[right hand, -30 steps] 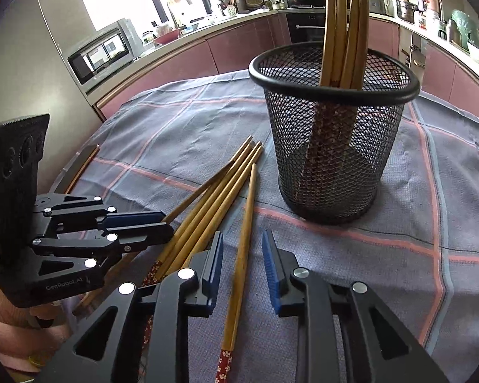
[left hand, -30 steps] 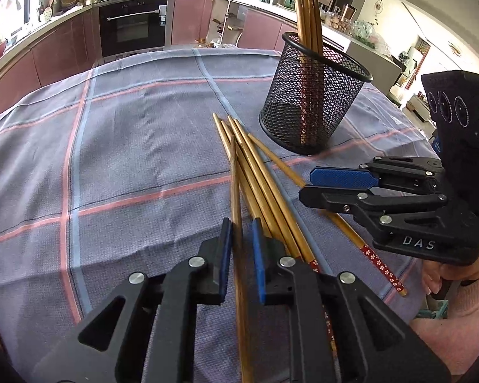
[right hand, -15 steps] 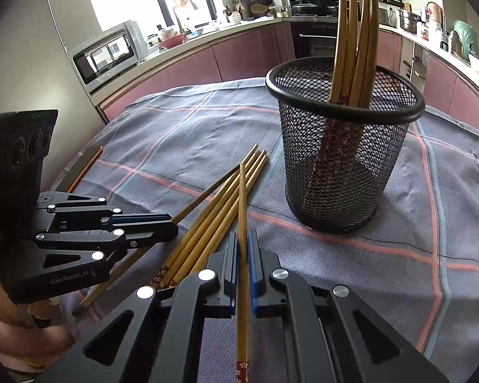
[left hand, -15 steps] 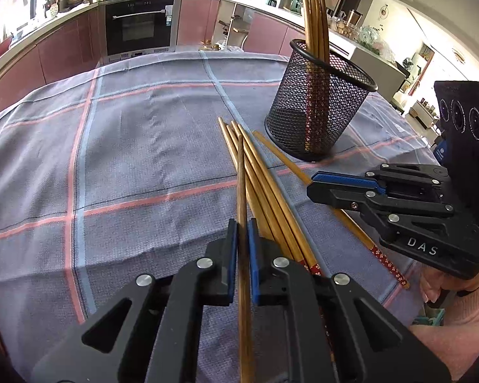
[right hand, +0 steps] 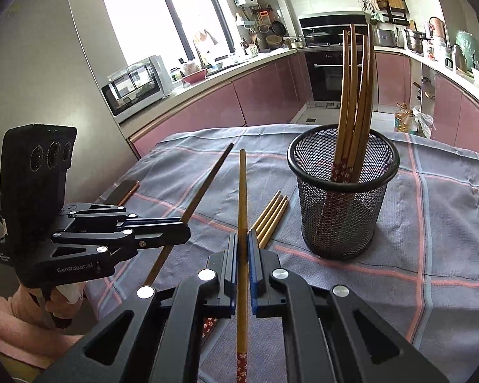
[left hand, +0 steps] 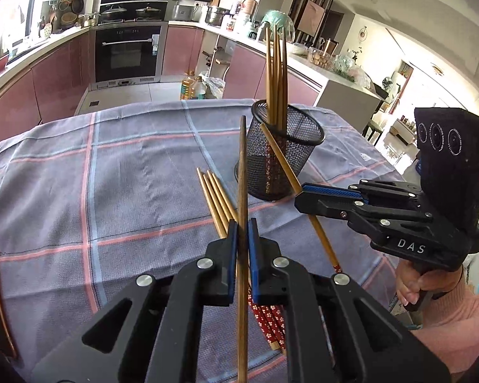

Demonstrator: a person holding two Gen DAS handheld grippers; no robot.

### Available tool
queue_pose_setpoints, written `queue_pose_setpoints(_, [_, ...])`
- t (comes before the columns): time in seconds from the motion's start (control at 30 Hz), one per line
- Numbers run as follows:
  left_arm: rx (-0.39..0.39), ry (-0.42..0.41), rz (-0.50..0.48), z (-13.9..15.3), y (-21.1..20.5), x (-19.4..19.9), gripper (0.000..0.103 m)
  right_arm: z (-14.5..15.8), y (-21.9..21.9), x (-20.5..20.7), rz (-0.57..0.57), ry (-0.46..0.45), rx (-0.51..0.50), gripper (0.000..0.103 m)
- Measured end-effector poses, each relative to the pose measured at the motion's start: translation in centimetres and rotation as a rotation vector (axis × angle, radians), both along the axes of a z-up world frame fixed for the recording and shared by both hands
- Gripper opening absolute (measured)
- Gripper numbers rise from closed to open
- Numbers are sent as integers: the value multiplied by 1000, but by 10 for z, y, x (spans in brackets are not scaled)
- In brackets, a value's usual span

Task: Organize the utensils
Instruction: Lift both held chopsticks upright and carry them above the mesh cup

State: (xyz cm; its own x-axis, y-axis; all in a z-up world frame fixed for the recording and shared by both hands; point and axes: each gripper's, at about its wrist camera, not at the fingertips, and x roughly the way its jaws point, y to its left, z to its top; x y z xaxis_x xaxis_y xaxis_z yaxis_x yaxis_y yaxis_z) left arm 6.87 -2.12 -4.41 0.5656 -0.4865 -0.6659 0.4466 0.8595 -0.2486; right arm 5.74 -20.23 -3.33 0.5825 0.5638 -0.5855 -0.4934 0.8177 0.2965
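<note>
- My left gripper (left hand: 242, 233) has its jaws pressed on one chopstick (left hand: 242, 191). The stick runs between the blue pads and points toward 12 o'clock, with its tip lifted above the cloth.
- My right gripper (right hand: 243, 242) has its jaws pinching a second chopstick (right hand: 242, 198) in the same way. The red flowered end (right hand: 241, 365) of this stick hangs below the jaws, at 6 o'clock in the right wrist view.
- Both pairs of jaws have just been closing, and each pair now has a stick between them.
- In the left wrist view my right gripper (left hand: 303, 193) is at 3 o'clock, and its stick (left hand: 284, 162) crosses in front of the mesh cup (left hand: 284, 156).
- In the right wrist view my left gripper (right hand: 185, 226) is at 9 o'clock, and its stick (right hand: 204, 185) points up toward 1 o'clock.
- The mesh cup (right hand: 341, 191) stands upright on the counter, at 2 o'clock from my right jaws. Several chopsticks (right hand: 354, 95) stand in it and lean on its rim.
- Three more chopsticks (right hand: 271, 214) lie flat on the checked cloth (right hand: 447, 223), side by side, between my right jaws and the cup. In the left wrist view these loose sticks (left hand: 215, 198) are just left of the held one.
- A hand (left hand: 412, 287) in a pink sleeve holds the handle of the right gripper.
</note>
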Motion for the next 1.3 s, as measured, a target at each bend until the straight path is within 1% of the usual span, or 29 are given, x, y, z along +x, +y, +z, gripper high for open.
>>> queue_pose_setpoints(0.3, [-71, -58, -33, 35, 9, -15, 7, 18, -12, -9, -8, -53, 50, 5])
queue_pose_setpoints(0.6, [-140, -101, -40, 56, 21, -21, 7, 29, -22, -9, -13, -89, 83, 5])
queue_pose_setpoints(0.83, [-162, -138, -39, 71, 21, -22, 7, 42, -29, -8, -25, -134, 102, 5])
queue_pose_setpoints(1.03, [-176, -162, -30, 81, 13, -12, 7, 57, -34, -5, -38, -177, 107, 5])
queue_pose_setpoints(1.3, [-183, -208, -33, 104, -2, 2, 7, 88, -46, 1, -67, -259, 83, 5])
